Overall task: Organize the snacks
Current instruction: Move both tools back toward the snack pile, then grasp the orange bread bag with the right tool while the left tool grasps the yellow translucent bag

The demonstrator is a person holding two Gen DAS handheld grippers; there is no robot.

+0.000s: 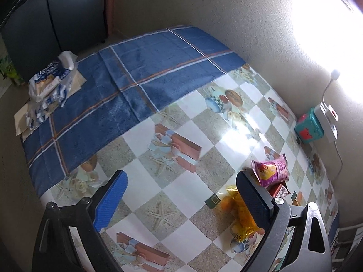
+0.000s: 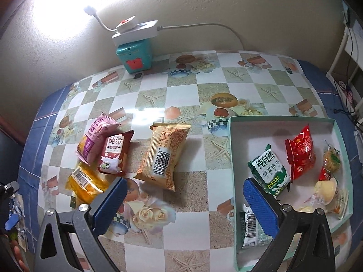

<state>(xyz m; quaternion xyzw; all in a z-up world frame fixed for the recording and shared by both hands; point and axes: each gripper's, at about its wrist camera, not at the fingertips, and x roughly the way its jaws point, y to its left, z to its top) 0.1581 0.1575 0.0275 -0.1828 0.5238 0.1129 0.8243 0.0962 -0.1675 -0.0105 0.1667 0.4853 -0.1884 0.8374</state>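
While both grippers gape empty, only the right view shows the box [image 2: 281,122] — left sees tissues [image 1: 51,79].

Textured beige wall [image 2: 204,4] — bright lamp glare [image 2: 56,9] — checkered tablecloth [image 1: 181,195].

A checkered oilcloth [image 2: 181,222] printed with starfish, roses and gift boxes covers the table, and a blue plaid cloth [image 1: 140,68] lies over its far left part. A teal box [image 2: 134,55] stands against the wall, with a white power strip [image 2: 136,30] resting on top, its cable trailing right. At the far left corner sits an opened pack of tissues [image 1: 53,77] on brown paper. A dark cabinet [image 1: 56,15] stands beyond.
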